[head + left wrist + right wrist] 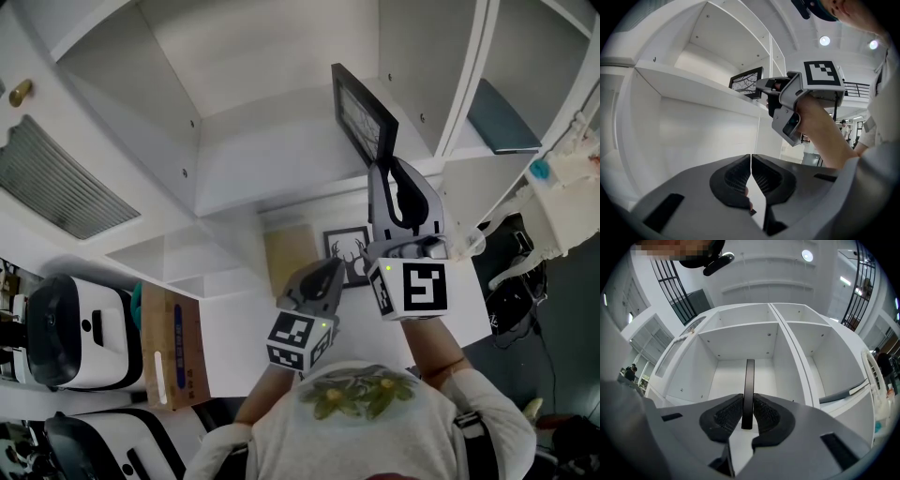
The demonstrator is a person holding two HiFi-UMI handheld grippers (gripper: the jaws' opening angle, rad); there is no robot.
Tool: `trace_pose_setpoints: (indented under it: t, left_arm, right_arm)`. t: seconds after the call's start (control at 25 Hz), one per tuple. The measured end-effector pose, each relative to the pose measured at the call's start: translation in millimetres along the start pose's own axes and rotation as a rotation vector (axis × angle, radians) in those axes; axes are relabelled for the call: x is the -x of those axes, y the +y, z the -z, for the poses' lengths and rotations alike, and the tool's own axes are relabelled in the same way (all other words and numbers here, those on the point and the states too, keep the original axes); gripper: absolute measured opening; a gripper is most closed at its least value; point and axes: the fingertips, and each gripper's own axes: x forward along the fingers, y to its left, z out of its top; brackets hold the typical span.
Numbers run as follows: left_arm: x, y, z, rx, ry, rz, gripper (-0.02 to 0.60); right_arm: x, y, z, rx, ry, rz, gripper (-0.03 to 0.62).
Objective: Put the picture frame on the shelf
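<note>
In the head view the black picture frame [361,111] is held upright over the edge of a white shelf board [281,173] in the open cubby unit. My right gripper [380,161] is shut on the frame's lower edge. Seen from the right gripper view, the frame [749,380] stands edge-on between the pads of my right gripper [748,411], facing the middle cubby [736,348]. My left gripper [328,274] hangs lower and to the left, shut with nothing in it [751,173]. From there the frame [746,82] shows resting at the shelf edge [693,84].
A second frame with an antler print [345,251] and a tan board [289,258] lie below the shelf. A dark flat item [502,120] sits in the cubby to the right. White appliances [66,337], a cardboard box [176,352] and a vent grille [56,178] are at left.
</note>
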Motion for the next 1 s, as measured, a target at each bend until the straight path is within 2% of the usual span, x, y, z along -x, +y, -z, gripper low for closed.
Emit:
trace_pose_setpoints:
  t: [1.0]
  left_arm:
    - [-3,7,5,0.007,0.014,-0.01,0.034]
  right_arm:
    - [-19,-3,12,-0.051,0.041,-0.019,0.086]
